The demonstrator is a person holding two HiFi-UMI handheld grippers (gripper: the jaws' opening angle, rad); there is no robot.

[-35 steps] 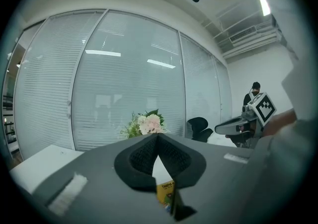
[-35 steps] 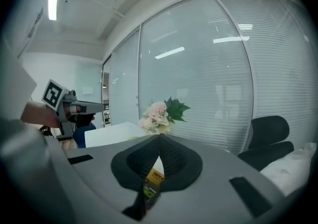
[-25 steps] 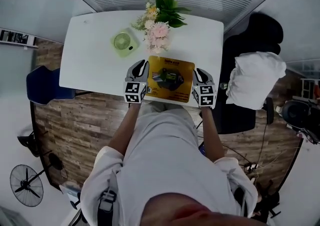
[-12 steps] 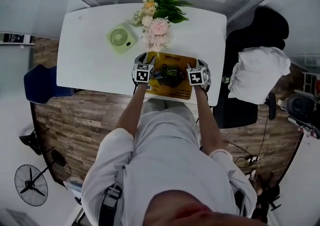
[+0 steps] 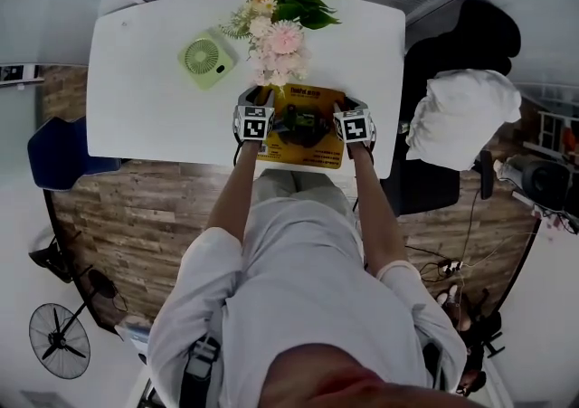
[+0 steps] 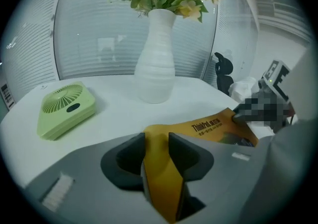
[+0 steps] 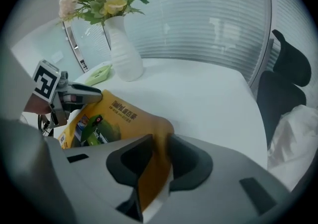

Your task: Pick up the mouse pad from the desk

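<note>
The yellow mouse pad lies at the near edge of the white desk, in front of the person. My left gripper is at the pad's left edge and my right gripper at its right edge. In the left gripper view the jaws of the left gripper are closing with the pad's bent-up edge filling the gap between the pads. In the right gripper view the right gripper is also closing, its pads against the curled yellow pad.
A green desk fan lies at the back left of the pad. A white vase of flowers stands just behind it. A black chair with a white cloth stands right of the desk and a blue chair to its left.
Both grippers came down from above the pad's near corners onto its left and right edges. Their jaws now have the pad's edges between them.
</note>
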